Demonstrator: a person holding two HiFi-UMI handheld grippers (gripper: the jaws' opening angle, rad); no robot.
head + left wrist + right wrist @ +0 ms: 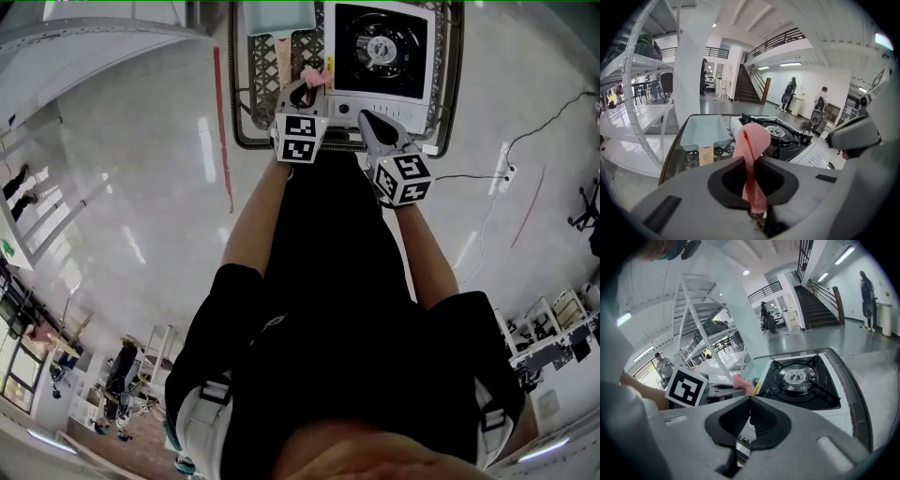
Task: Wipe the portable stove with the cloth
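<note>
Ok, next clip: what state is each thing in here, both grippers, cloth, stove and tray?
Left gripper: shut on the pink cloth.
Right gripper: shut, nothing between its jaws.
Pink cloth: bunched, sticking up out of the left gripper's jaws.
Portable stove: burner unlit, nothing on it.
Light blue tray: empty, beside the stove.

The cloth [751,140] is pink, the portable stove [380,94] white with a black burner well, the tray [704,132] pale blue-green.
</note>
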